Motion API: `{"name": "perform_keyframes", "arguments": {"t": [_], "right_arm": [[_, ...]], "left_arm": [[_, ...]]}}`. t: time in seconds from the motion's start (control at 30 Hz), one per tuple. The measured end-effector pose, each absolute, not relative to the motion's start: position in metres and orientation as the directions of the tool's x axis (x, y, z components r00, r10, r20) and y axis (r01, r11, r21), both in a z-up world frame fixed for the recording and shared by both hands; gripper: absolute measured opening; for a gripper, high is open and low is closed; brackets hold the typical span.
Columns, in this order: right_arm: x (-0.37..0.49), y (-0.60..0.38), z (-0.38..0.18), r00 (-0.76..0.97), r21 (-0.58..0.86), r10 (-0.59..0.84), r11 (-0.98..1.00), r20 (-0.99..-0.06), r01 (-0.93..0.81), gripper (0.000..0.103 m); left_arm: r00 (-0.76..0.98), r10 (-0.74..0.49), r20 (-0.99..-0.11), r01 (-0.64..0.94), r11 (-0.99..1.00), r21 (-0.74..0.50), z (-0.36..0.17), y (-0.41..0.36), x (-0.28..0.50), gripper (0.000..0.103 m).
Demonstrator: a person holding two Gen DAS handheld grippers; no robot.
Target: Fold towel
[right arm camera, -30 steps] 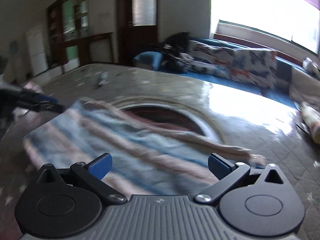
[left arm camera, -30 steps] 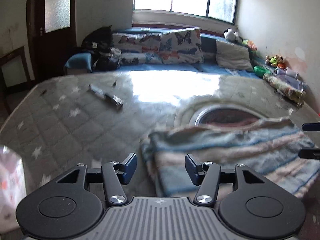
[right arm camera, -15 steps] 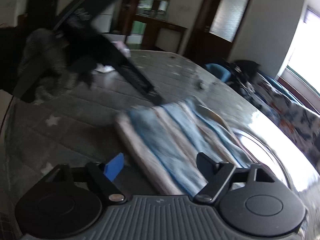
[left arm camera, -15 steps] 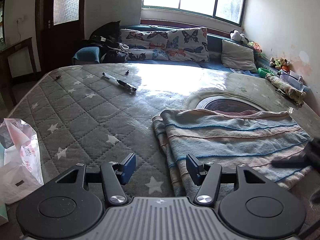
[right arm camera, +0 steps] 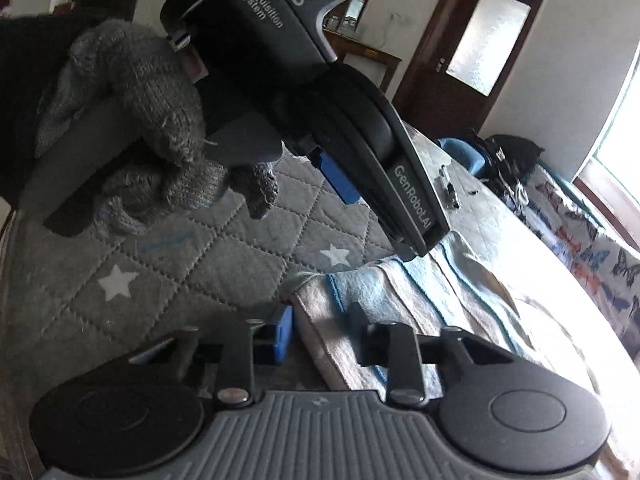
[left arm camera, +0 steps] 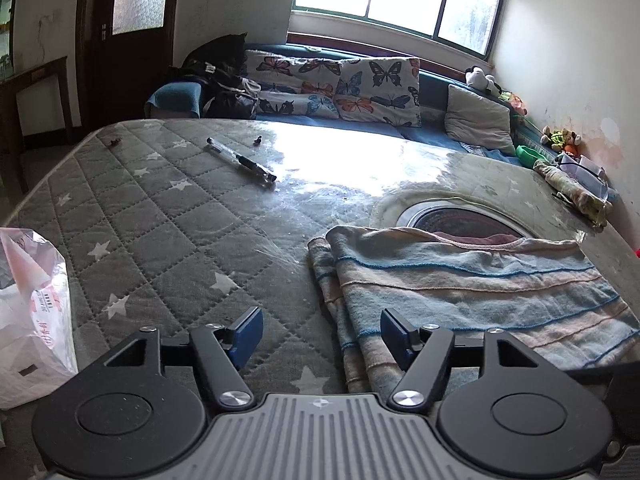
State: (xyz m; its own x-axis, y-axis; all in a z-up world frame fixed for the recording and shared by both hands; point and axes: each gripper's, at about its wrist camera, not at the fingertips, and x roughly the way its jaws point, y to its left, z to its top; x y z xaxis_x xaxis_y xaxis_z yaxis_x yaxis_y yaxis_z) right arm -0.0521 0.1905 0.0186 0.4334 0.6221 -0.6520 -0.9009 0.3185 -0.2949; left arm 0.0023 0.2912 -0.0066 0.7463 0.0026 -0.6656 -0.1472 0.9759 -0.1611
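Observation:
A folded towel (left arm camera: 460, 280) with blue, pink and beige stripes lies flat on the grey quilted mattress (left arm camera: 160, 220). My left gripper (left arm camera: 321, 330) hovers at the towel's near left corner with its jaws opening. The towel's folded edge lies between its fingers, and the pads do not press on it. My right gripper (right arm camera: 320, 330) has come to the same corner of the towel (right arm camera: 420, 300). Its jaws are closing with the corner strip between them, and the cloth looks unsqueezed. Just beyond it, a grey-gloved hand (right arm camera: 132, 92) holds the left gripper, with one of its blue pads (right arm camera: 334, 178) showing.
A pen (left arm camera: 240, 162) lies on the far left of the mattress. A white plastic bag (left arm camera: 32, 320) stands at its near left edge. A round print (left arm camera: 460, 220) shows behind the towel, a rolled cloth (left arm camera: 572, 192) lies at the right edge, and a sofa with butterfly cushions (left arm camera: 340, 80) stands behind.
My right gripper swung across the towel to its near left corner, rolled, and narrowed its jaws from wide open. The left gripper's jaws widened a little. The towel has not moved.

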Motion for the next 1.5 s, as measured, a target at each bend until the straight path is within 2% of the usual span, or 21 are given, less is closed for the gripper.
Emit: {"name": "perform_keyframes", "arguments": {"t": [0.1,0.43,0.6,0.67,0.77,0.83,0.9,0.97,1.1,1.17,1.27,1.5], "right_arm": [[-0.049,0.181,0.026,0.415,-0.247,0.648,0.339,-0.639,-0.908,0.013],[-0.038,0.137,0.059,0.393,-0.117,0.729,0.401,-0.561,-0.909,0.006],[-0.039,0.114,0.071,0.385,-0.091,0.761,0.399,-0.522,-0.912,0.002],[-0.040,0.112,0.071,0.381,-0.098,0.761,0.390,-0.525,-0.915,0.002],[-0.039,0.116,0.065,0.370,-0.114,0.746,0.372,-0.554,-0.921,0.004],[-0.042,0.122,0.058,0.358,-0.125,0.734,0.354,-0.577,-0.927,0.011],[-0.047,0.128,0.051,0.348,-0.137,0.724,0.335,-0.596,-0.932,0.028],[-0.052,0.136,0.044,0.350,-0.163,0.715,0.319,-0.604,-0.933,0.032],[-0.061,0.149,0.030,0.370,-0.222,0.686,0.298,-0.627,-0.929,0.032],[-0.064,0.155,0.024,0.388,-0.253,0.667,0.295,-0.636,-0.922,0.031],[-0.064,0.151,0.025,0.374,-0.220,0.677,0.307,-0.634,-0.926,0.009],[-0.058,0.117,0.058,0.351,-0.078,0.756,0.373,-0.553,-0.925,0.006]], "left_arm": [[0.733,-0.005,-0.680,-0.165,0.969,-0.184,-0.007,0.291,0.012,0.073],[0.673,-0.070,-0.736,-0.252,0.914,-0.318,-0.012,0.288,0.040,0.072],[0.665,-0.120,-0.737,-0.313,0.851,-0.421,-0.018,0.296,0.044,0.046],[0.664,-0.115,-0.738,-0.326,0.845,-0.425,-0.018,0.297,0.042,0.041],[0.662,-0.093,-0.744,-0.330,0.855,-0.401,-0.015,0.298,0.037,0.041],[0.663,-0.073,-0.745,-0.328,0.866,-0.376,-0.012,0.299,0.033,0.043],[0.664,-0.064,-0.745,-0.326,0.872,-0.366,-0.009,0.302,0.030,0.045],[0.664,-0.060,-0.745,-0.330,0.871,-0.363,-0.008,0.306,0.028,0.046],[0.664,-0.078,-0.744,-0.314,0.874,-0.371,-0.009,0.308,0.027,0.056],[0.661,-0.084,-0.746,-0.313,0.873,-0.375,-0.012,0.309,0.027,0.057],[0.667,-0.100,-0.739,-0.309,0.865,-0.396,-0.015,0.311,0.027,0.062],[0.675,-0.141,-0.724,-0.322,0.827,-0.461,-0.016,0.311,0.030,0.065]]}}
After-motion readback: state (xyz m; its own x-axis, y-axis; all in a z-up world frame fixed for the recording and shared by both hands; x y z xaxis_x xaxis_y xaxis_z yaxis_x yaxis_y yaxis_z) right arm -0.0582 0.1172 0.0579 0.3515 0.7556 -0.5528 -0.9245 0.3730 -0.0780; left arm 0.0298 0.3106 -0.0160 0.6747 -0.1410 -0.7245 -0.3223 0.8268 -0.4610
